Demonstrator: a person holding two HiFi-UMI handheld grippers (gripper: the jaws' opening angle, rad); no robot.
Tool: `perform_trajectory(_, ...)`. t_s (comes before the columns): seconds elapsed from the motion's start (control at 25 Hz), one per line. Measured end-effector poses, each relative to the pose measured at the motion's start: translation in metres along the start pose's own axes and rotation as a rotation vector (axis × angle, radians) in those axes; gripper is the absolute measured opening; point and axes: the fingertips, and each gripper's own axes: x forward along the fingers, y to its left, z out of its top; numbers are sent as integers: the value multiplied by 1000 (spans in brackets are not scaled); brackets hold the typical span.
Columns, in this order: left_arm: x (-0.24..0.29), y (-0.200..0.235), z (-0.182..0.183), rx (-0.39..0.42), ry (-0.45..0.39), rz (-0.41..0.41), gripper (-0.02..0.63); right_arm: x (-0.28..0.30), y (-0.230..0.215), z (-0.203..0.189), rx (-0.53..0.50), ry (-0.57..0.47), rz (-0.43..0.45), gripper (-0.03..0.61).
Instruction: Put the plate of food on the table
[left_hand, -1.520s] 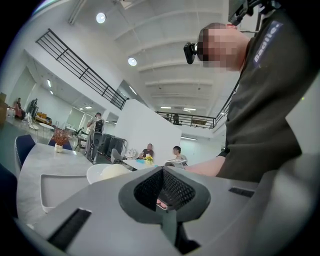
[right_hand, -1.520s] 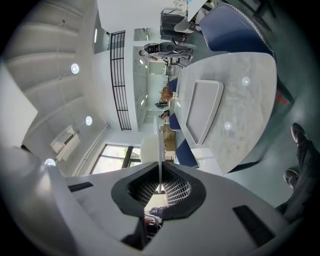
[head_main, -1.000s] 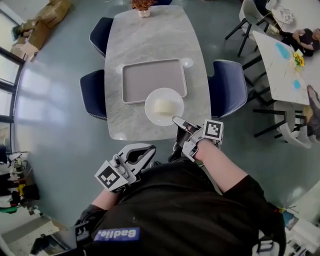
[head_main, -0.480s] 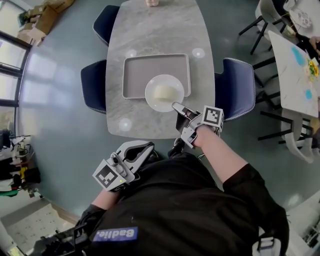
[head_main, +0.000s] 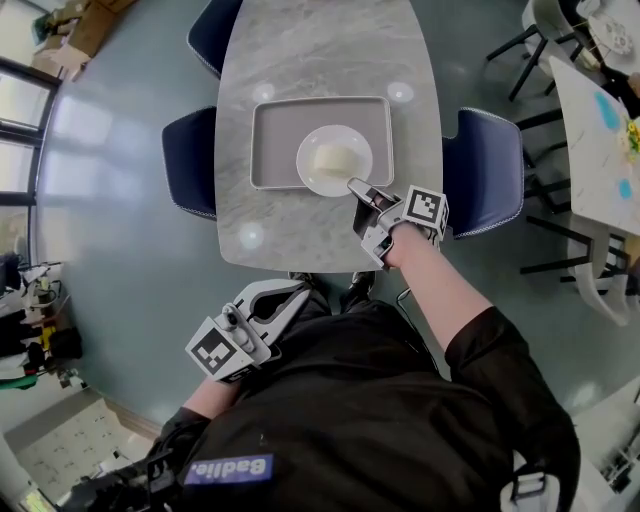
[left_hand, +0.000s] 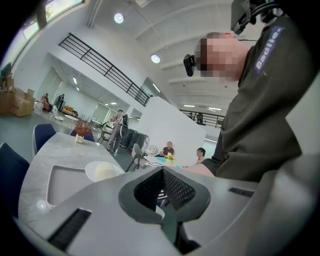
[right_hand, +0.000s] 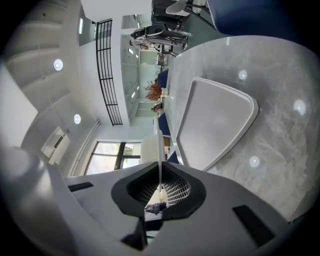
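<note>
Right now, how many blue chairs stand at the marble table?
3 blue chairs at the marble table: right side, left side, and farther up the left. Others may be out of frame.

A tray (head_main: 280, 140) lies mid-surface (head_main: 330, 50), with a left chair (head_main: 190, 165) and a right chair (head_main: 487, 170) flanking it. The plate (head_main: 310, 165), food (head_main: 337, 160) on it, is over the tray's near right part, its near rim between the right gripper's (head_main: 354, 184) fingers. The left gripper (head_main: 290, 295) is off the surface's near end.

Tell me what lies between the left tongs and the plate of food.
Head view: only bare marble table and the near rim of the tray lie between the left tongs and the plate.
</note>
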Motion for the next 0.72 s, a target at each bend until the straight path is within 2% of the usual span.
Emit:
perform_trajectory(0.24, -13, 16, 8, -15, -21, 8, 5, 28, -15, 6, 33, -30, -15, 21)
perform_trajectory(0.72, -27, 40, 4, -35, -2, 25, 5, 79, -51, 25, 85, -80, -69, 21)
